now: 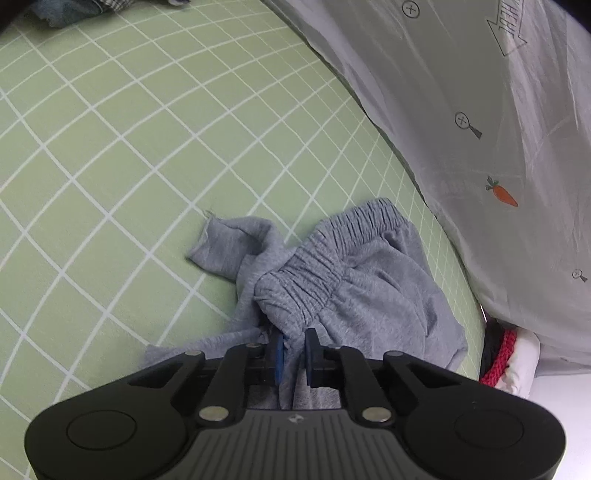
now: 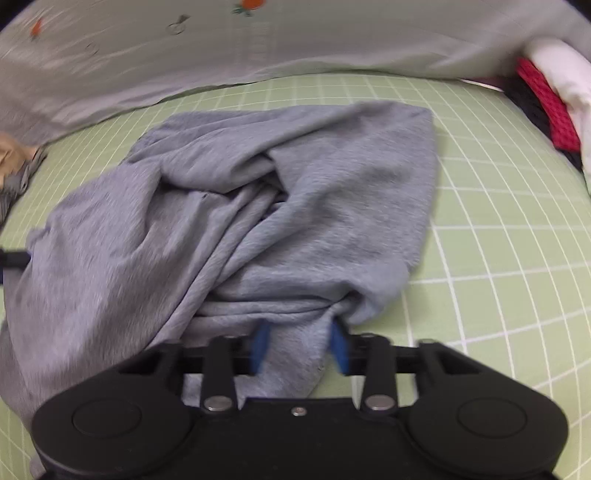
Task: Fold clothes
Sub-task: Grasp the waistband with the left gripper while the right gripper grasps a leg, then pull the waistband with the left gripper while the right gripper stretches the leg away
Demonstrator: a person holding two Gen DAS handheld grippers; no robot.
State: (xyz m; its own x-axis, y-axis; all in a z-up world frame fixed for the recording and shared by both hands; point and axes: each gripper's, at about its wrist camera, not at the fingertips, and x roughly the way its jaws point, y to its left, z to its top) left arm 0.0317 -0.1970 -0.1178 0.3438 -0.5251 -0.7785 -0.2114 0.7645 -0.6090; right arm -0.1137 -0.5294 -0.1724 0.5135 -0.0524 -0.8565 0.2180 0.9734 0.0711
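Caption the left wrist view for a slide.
Left tool pinches the elastic waistband of crumpled grey shorts on a green grid sheet.

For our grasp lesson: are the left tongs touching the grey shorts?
Touching. The left wrist view shows the left tongs pinching the grey shorts at the gathered waistband.

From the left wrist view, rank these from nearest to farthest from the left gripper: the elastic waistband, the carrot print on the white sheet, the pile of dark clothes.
1. Elastic waistband of the grey shorts: just ahead of the left gripper, which pinches its near end.
2. Carrot print: on the white sheet, ahead and right.
3. Pile of dark clothes: far top left on the green checked bedsheet.
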